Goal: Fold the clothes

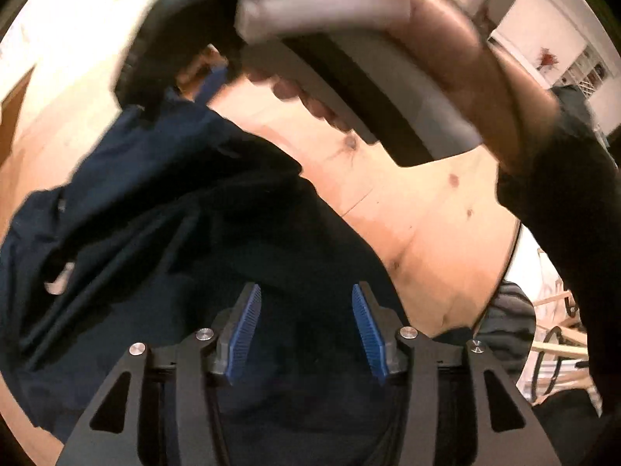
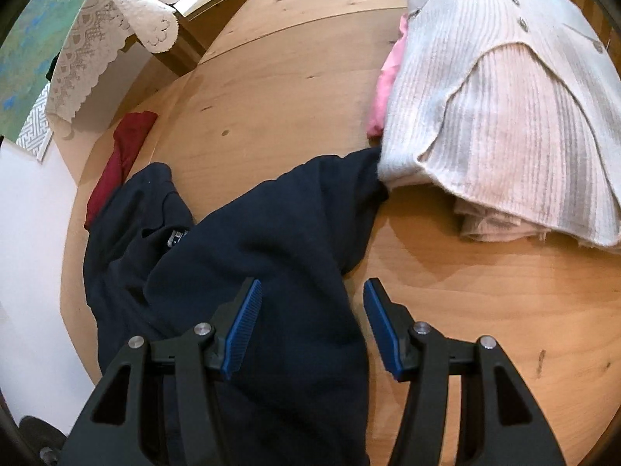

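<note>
A dark navy garment (image 2: 271,233) lies crumpled on the round wooden table (image 2: 485,291), one end reaching under the stack of folded clothes. My right gripper (image 2: 312,291) hovers over the garment's right edge, open, and its blue pads (image 2: 242,330) touch no cloth. In the left wrist view the same navy garment (image 1: 155,213) fills the lower left. My left gripper (image 1: 306,295) stands open above it with nothing pinched between its fingers. A person's hand (image 1: 485,89) holds the other gripper's handle across the top of that view, blurred.
A folded white ribbed cardigan (image 2: 504,116) tops a stack at the table's far right, with a pink piece (image 2: 388,77) under it. A red garment (image 2: 124,151) hangs over the table's left edge. A lace cloth (image 2: 116,19) covers furniture beyond. A dark sleeve (image 1: 562,213) crosses the right side.
</note>
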Demonstrator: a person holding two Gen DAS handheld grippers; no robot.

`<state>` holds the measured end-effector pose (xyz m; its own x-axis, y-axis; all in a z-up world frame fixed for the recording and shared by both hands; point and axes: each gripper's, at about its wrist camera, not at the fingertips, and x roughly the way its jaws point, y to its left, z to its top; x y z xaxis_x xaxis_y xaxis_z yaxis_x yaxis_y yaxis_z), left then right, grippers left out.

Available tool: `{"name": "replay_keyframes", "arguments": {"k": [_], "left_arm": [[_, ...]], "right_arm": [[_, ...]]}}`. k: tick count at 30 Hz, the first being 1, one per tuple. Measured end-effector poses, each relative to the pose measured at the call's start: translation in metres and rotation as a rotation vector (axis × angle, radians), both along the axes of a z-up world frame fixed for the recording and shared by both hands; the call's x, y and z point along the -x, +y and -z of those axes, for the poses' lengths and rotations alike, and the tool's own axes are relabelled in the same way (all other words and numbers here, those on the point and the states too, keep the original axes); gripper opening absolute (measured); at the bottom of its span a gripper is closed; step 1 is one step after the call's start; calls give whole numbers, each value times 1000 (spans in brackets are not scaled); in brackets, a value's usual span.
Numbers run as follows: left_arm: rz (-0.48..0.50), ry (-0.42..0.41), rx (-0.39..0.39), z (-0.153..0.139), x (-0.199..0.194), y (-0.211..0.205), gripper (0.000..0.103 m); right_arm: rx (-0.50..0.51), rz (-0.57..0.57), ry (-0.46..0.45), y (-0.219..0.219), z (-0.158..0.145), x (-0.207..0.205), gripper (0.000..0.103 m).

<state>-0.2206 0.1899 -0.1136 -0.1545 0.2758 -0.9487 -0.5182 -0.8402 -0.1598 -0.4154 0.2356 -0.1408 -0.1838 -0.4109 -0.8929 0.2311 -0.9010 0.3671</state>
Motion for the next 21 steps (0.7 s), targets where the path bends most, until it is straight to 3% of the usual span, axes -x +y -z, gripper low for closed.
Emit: {"name": "replay_keyframes", "arguments": {"k": [7,9,14,17,19,20,21], "left_arm": [[-110,-126,123,30,14,14,48],[-119,-130,137,32,15,17,55],[-163,-129,175,32,19,15,55],[-166,-112,148,28,21,15,45],[-138,-99,112,25,20,15,30],[-126,-101,93,24,20,14,27],[-116,-105,70,23,20,11,21]], "right_arm": [[34,-73,-27,-8,8,8,54],[22,-88,-25,-11,9,7,54],[-19,-132,-9,-18,11,5,54],[-34,-125,4,-20,11,6,54],[-33,-113,29,-22,12,5,53],[-41,-117,46,-23,12,4,50],[-49,-123,60,-24,12,2,34]]}}
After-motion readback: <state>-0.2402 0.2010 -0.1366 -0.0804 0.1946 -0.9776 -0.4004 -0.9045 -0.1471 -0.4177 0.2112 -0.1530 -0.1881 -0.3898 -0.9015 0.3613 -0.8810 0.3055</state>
